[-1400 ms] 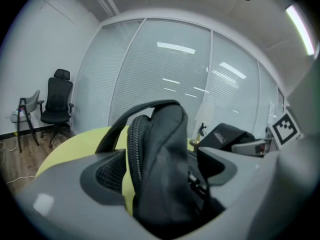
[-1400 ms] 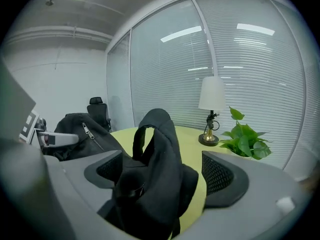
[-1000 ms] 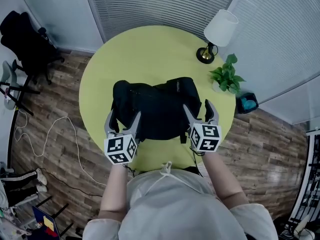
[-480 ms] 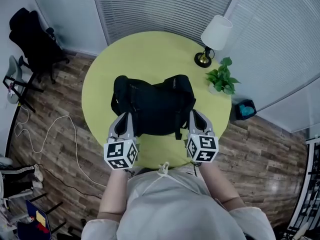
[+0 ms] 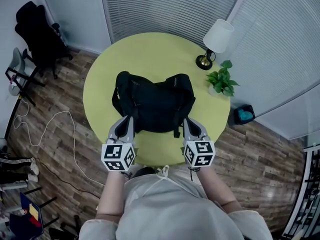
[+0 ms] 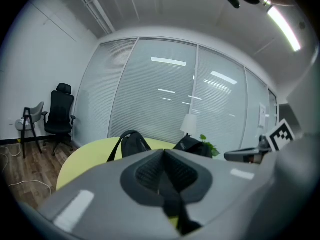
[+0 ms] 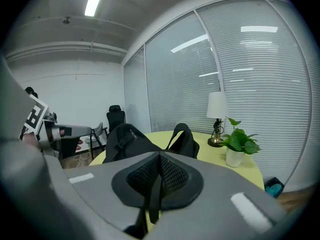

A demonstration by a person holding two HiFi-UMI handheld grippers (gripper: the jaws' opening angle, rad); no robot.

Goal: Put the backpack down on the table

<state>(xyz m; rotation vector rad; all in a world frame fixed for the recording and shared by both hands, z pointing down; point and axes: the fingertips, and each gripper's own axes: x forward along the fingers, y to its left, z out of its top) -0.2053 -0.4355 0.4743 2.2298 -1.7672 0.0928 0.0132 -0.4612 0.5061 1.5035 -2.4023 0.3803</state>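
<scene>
The black backpack lies flat on the round yellow-green table, its straps spread toward the near side. My left gripper hovers over the table's near edge, just short of the backpack's near-left corner, shut and empty. Near the backpack's near-right corner, beside a dangling strap, my right gripper is shut and empty too. In the left gripper view the closed jaws point at the backpack ahead. The right gripper view has the closed jaws with the backpack beyond them.
A white-shaded lamp and a small potted plant stand on the table's far right. A black office chair stands at the far left, a white cable runs over the wooden floor, and a teal bin sits by the blinds.
Both grippers stood open at the backpack's two sides; they have shut and drawn back toward the table's near edge. The backpack stays where it lay.
</scene>
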